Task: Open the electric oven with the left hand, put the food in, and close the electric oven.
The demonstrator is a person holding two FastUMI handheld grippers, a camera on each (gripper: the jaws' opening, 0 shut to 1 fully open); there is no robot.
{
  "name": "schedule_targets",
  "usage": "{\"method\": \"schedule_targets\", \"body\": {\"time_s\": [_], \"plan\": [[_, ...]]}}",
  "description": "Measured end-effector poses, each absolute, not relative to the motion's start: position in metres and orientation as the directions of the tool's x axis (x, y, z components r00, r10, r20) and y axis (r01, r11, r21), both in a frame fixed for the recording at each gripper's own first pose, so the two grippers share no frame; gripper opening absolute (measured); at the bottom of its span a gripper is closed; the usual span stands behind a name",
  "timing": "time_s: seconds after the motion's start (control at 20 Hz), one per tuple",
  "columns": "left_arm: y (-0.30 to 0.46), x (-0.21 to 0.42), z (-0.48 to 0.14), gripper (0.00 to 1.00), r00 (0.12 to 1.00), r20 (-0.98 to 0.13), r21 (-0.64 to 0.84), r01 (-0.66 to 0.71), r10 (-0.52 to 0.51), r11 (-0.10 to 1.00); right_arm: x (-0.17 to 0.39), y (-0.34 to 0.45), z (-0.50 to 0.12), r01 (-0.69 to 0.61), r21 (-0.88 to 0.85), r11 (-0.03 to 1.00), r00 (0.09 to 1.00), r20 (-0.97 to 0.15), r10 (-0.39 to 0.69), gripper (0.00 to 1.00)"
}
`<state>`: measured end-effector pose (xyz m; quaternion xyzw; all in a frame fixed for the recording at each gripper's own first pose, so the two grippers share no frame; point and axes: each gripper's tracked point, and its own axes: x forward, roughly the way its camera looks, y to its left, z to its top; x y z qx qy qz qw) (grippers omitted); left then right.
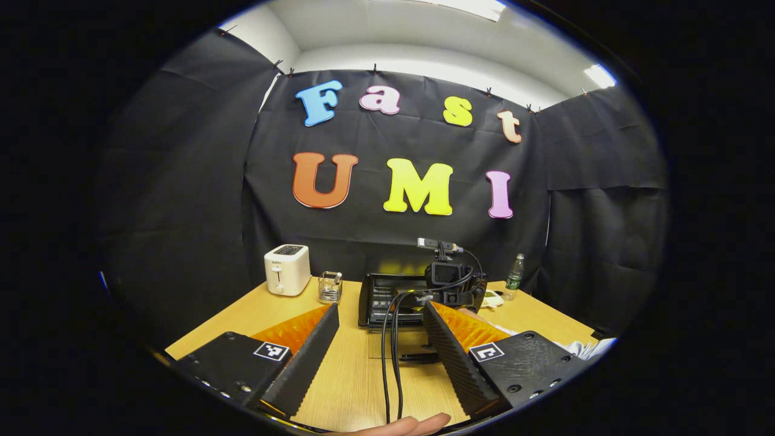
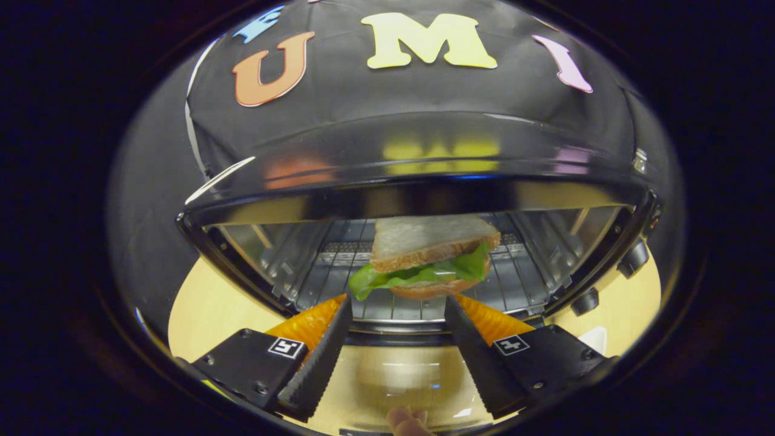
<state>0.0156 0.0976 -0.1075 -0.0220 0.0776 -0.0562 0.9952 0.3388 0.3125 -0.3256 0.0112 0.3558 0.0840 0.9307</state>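
- Nearest in the left gripper view, the left gripper (image 1: 380, 339) hangs over the wooden table (image 1: 254, 312) with its jaws spread wide and nothing between them; two black cables (image 1: 390, 363) run between them towards the oven.
- A little farther on, the right gripper (image 1: 448, 281) sits at the mouth of the electric oven (image 1: 378, 300); in this view I cannot tell how its jaws stand.
- In the right gripper view, the right gripper (image 2: 396, 330) has its jaws parted just in front of the oven's opening, gripping nothing.
- The glass door (image 2: 393, 378) lies folded down flat beneath those fingers.
- Beyond them the sandwich (image 2: 427, 257), bread with green lettuce, rests on the wire rack (image 2: 393, 306) inside the oven (image 2: 424, 175), near the front edge and apart from both fingertips.
- Far left on the table stand a white toaster (image 1: 287, 269) and a small glass holder (image 1: 330, 286); a plastic bottle (image 1: 514, 274) stands far right.
- Risk, as I judge it: the sandwich sits close to the front, so a closing door might catch overhanging lettuce.
- The cables could snag on the door as the left gripper reaches in to lift it.
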Motion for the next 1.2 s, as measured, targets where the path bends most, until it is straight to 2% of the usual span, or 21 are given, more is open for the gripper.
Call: {"method": "schedule_targets", "body": {"time_s": [0.3, 0.65, 0.95, 1.2], "plan": [[0.102, 0.020, -0.114, 0.93, 0.981, -0.169, -0.054, 0.084, -0.093, 0.995, 0.299, 0.304, -0.278, -0.201, 0.132, 0.971, 0.762, -0.602, 0.240, 0.98], [0.091, 0.032, -0.118, 0.93, 0.979, -0.188, -0.053, 0.071, -0.080, 0.996, 0.237, 0.265, -0.177, -0.278, 0.125, 0.953, 0.871, -0.386, 0.304, 0.98], [0.070, 0.049, -0.142, 0.93, 0.963, -0.255, -0.029, 0.078, -0.083, 0.996, 0.189, 0.206, -0.089, -0.263, 0.072, 0.962, 0.948, -0.168, 0.272, 0.98], [0.041, 0.061, -0.168, 0.92, 0.940, -0.320, -0.042, 0.113, -0.121, 0.993, 0.163, 0.154, -0.039, -0.252, 0.098, 0.963, 0.963, -0.073, 0.260, 0.98]]}}
